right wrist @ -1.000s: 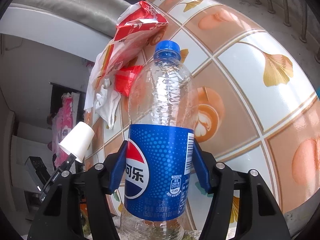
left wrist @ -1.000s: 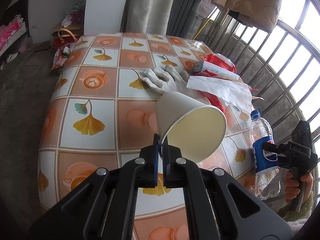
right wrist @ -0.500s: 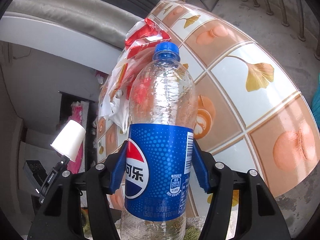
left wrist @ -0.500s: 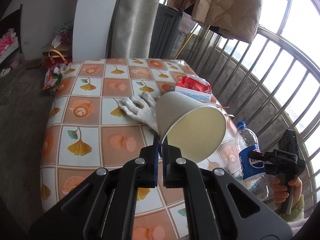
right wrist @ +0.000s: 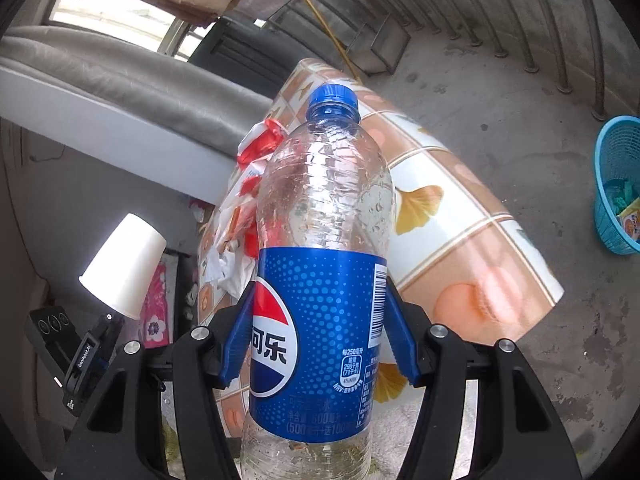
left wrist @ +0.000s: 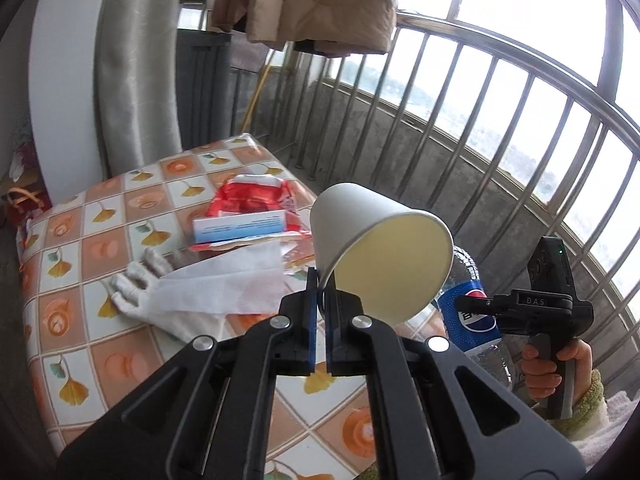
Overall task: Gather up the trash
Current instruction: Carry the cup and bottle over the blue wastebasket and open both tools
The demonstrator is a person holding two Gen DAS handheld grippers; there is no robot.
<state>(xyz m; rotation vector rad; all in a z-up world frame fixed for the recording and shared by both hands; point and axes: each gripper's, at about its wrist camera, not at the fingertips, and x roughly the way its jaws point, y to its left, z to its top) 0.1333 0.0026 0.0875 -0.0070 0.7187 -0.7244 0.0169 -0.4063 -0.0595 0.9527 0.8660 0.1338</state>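
Pinching the rim of a white paper cup (left wrist: 372, 248) between the blue pads of the left gripper (left wrist: 319, 300), jaws nearly together on the thin wall, cup tipped mouth toward the camera and lifted clear of the surface (left wrist: 120, 360). Gripping by the rim probably suits a light, hollow thing that a squeeze across the body would crush. Clamped on the labelled waist of a plastic Pepsi bottle (right wrist: 320, 260) by the right gripper (right wrist: 318, 344), jaws spread wide round the blue label, cap up, bottle held in the air off the surface edge. Holding at the label, likely the stiffest band, keeps it upright.

Left lying on the tiled cloth: a red snack bag (left wrist: 252, 200), a blue-and-white box (left wrist: 240, 226) on top of it, a sheet of white tissue (left wrist: 224, 284) and a white glove (left wrist: 136, 292) partly under the tissue. Seen from the right wrist, a blue basket (right wrist: 616, 184) standing on the concrete floor, well apart from the surface, already holding some wrappers; probably the drop point for both items. Nothing visibly standing between bottle and basket. Railing bars close on the right; a padded jacket (left wrist: 304, 0) hanging above.
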